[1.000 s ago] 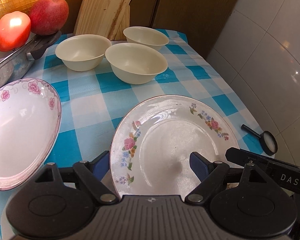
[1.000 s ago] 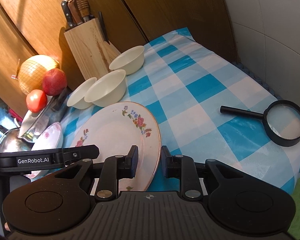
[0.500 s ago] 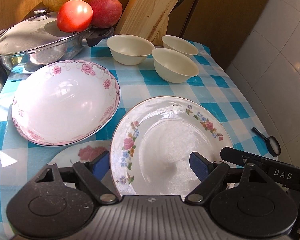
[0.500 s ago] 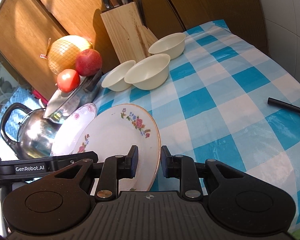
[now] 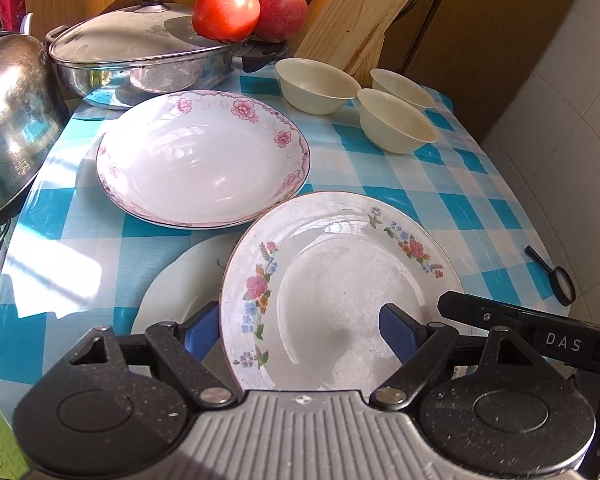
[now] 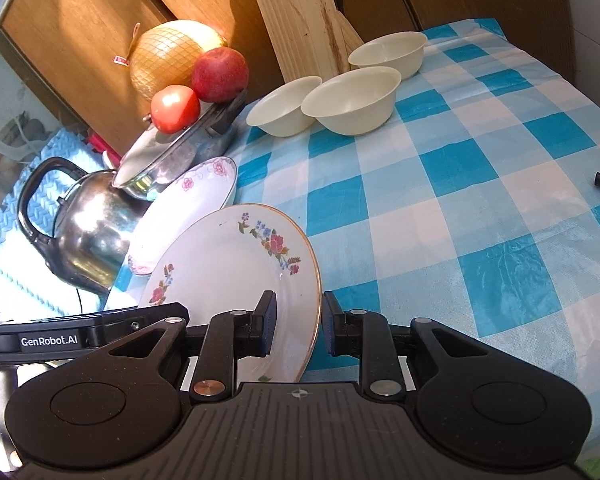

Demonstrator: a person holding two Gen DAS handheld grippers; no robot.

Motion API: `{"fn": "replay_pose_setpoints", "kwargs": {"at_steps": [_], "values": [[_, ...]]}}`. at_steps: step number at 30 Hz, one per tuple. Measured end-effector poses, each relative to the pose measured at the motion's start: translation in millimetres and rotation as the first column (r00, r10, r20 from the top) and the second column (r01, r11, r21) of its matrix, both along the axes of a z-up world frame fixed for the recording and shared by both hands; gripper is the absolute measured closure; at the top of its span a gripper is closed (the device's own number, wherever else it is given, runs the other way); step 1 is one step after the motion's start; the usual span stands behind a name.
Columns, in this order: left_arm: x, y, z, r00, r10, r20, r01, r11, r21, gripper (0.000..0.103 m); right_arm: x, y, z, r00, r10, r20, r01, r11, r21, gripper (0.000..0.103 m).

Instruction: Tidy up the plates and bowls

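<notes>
Glazed white porcelain with sprigs of pink and blue flowers and a thin gilt rim: floral plate (image 5: 340, 280), round, shallow, tilted above the checked tablecloth (image 5: 440, 184). Clamped at its near edge by the right gripper (image 6: 298, 320), jaws narrow, 1 ribbed pad on the glossy face and 1 behind the rim. Straddled also by the left gripper (image 5: 298, 332), jaws wide, 1 blue pad over the plate's well and 1 outside its left edge; contact there impossible to judge. Partly under the tilted plate, flat on the cloth, a second white plate (image 5: 168, 292). Just beyond, a deep plate (image 5: 200, 164) with pink blossoms and a scrolled border, smooth and shiny in the sun. Farther back, 3 plain cream bowls (image 5: 318, 86), matte, round, close together beside a pale wooden knife block (image 5: 352, 20). To the left, a steel pan (image 5: 140, 52) with a domed glass lid, carrying a tomato (image 5: 225, 11) and a red apple (image 5: 280, 10); next to it a polished metal kettle (image 5: 8, 120). Near the cloth's right edge, a small black magnifying glass (image 5: 560, 282). Slick, faintly crinkled sheen across the blue and white squares.
</notes>
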State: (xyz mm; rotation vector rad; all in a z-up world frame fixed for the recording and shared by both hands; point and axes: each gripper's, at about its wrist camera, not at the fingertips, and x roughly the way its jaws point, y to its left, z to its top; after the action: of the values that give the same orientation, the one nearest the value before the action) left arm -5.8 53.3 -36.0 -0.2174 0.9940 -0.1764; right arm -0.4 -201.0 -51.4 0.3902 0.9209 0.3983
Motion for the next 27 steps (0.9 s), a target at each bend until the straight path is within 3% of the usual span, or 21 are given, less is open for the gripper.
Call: {"fn": "replay_pose_setpoints", "kwargs": {"at_steps": [15,27], "values": [[-22.5,34.5,-5.0,0.996,0.086,-0.014,-0.086,0.996,0.011,0.025,-5.4,40.2,-3.1,0.993,0.113,-0.02,-0.113,0.993,-0.014,0.071],[-29.9,42.2,-5.1,0.996,0.085,0.001,-0.085,0.996,0.002,0.025,-9.9,60.1,-2.8,0.989,0.15,0.002,-0.15,0.985,-0.091,0.067]]}}
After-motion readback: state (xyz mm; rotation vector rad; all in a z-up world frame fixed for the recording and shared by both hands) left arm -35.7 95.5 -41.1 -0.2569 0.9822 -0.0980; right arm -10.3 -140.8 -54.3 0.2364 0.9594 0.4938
